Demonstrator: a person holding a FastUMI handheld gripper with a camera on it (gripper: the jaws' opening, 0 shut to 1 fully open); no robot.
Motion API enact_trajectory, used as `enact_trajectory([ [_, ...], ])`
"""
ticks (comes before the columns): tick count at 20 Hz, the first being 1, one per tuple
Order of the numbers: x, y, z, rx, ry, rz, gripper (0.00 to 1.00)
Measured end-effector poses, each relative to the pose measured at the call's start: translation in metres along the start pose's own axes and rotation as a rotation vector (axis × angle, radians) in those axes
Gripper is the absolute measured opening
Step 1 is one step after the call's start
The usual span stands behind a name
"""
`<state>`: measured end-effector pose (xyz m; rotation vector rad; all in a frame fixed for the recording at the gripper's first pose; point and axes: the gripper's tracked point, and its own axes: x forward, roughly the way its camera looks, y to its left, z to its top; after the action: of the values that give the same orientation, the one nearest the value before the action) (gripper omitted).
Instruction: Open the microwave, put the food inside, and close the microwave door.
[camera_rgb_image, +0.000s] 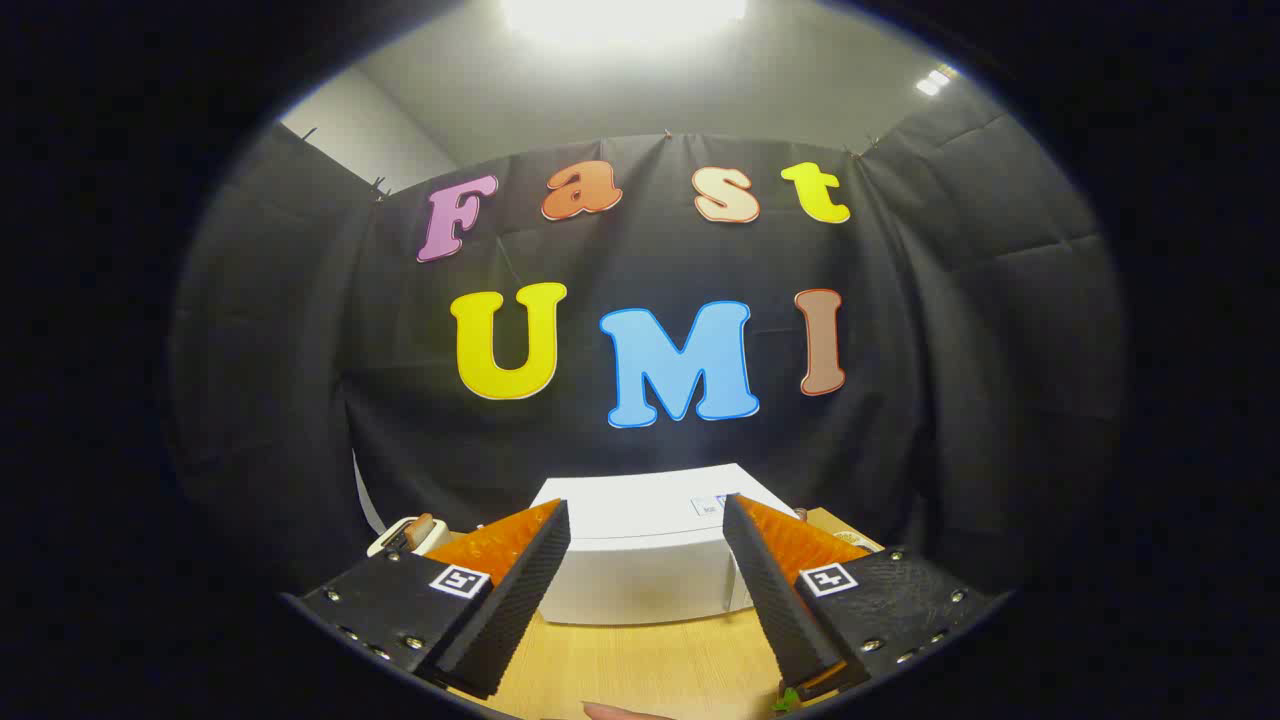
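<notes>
Pale wooden table (640, 665), black cloth wall (950, 380) behind, bright ceiling light (622, 15) overhead.

Ahead of me a black cloth wall (640, 300) hangs across the middle of the frame, pinned along its top edge with small clips and creased in soft folds. It wraps round on both sides, so darker panels of the same cloth close in at the left and right. Above it, in the upper part of the frame, a plain pale ceiling (640, 90) slopes back, with a strip of pale wall (350, 135) at the upper left. A bright ceiling light (625, 15) glares at the top centre, and a smaller lamp (932, 82) shines at the upper right. At the bottom centre lies a light wooden tabletop (640, 665).
</notes>
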<state>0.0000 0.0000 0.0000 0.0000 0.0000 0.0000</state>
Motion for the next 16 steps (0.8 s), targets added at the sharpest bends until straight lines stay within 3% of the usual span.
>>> enact_trajectory([
  [16,-0.002,0.000,0.008,-0.055,-0.029,0.031,0.97],
])
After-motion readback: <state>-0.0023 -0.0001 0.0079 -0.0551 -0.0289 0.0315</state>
